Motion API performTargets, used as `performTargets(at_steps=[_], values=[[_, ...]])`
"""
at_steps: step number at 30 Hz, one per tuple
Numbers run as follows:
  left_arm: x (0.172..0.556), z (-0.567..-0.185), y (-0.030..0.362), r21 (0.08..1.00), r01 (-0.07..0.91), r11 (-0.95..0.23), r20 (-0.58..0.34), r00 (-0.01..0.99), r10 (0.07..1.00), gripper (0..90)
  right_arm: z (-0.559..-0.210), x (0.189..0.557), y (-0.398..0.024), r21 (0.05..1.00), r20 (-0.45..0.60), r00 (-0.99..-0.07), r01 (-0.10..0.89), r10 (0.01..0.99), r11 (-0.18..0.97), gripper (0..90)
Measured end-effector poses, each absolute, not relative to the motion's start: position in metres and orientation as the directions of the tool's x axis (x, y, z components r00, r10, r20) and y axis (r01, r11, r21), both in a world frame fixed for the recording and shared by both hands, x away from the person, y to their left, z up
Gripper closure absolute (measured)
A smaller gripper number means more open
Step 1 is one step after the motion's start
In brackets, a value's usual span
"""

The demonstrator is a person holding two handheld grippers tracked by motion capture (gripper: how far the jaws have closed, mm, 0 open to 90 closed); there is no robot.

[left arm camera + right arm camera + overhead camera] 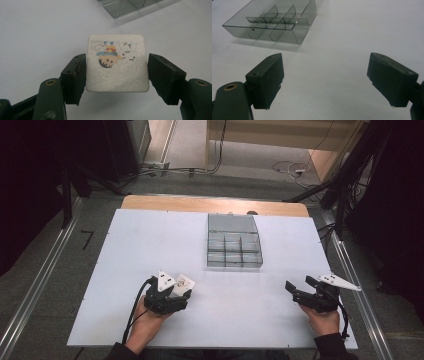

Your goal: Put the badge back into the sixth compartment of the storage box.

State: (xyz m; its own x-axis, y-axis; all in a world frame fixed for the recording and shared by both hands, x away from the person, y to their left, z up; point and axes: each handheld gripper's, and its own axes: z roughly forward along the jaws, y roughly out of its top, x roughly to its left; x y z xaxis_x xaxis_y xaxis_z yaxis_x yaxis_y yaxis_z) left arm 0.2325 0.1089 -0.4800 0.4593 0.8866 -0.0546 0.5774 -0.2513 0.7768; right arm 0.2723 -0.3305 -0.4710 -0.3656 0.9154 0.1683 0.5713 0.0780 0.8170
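One square white tile [117, 67] with rounded corners and a small cartoon print sits in the middle of the left gripper view, and one clear grey compartment box [234, 241] lies open in the upper centre of the high view, its lid folded back and six small cells in two rows of three. There are two hand-held grippers. The left hand-held gripper [176, 292], at lower left of the high view, is clamped on the tile by two opposite edges. The tile is held nearly flat just above the table, its cartoon upside down in the left gripper view; being square, it has no long axis. The right hand-held gripper [296, 289], at lower right, has its jaws wide apart with nothing between them. The white table [150, 245] stands on grey carpet, with cables on the floor beyond.
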Motion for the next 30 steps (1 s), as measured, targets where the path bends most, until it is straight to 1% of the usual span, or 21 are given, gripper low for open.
performTargets(at_steps=[7, 21, 27, 28, 30], values=[[0.235, -0.48, 0.096, 0.788, 0.556, -0.266, -0.04, 0.477, 0.878, 33.6, -0.469, 0.275, -0.324, 0.82, 0.179, -0.382, 0.568, 0.907, 0.077, 12.5], [0.243, -0.477, 0.081, 0.81, 0.534, -0.243, -0.066, 0.495, 0.866, 33.6, -0.463, 0.279, -0.308, 0.825, 0.197, -0.428, 0.558, 0.882, 0.086, 12.9], [0.245, -0.477, 0.072, 0.811, 0.529, -0.251, -0.067, 0.509, 0.858, 33.6, -0.462, 0.28, -0.301, 0.823, 0.217, -0.45, 0.561, 0.866, 0.084, 13.1], [0.245, -0.477, 0.071, 0.809, 0.53, -0.254, -0.066, 0.511, 0.857, 33.6, -0.462, 0.28, -0.299, 0.821, 0.237, -0.456, 0.566, 0.858, 0.074, 13.0], [0.246, -0.477, 0.07, 0.81, 0.528, -0.255, -0.067, 0.515, 0.854, 33.6, -0.461, 0.281, -0.298, 0.82, 0.243, -0.46, 0.567, 0.854, 0.072, 13.1]])
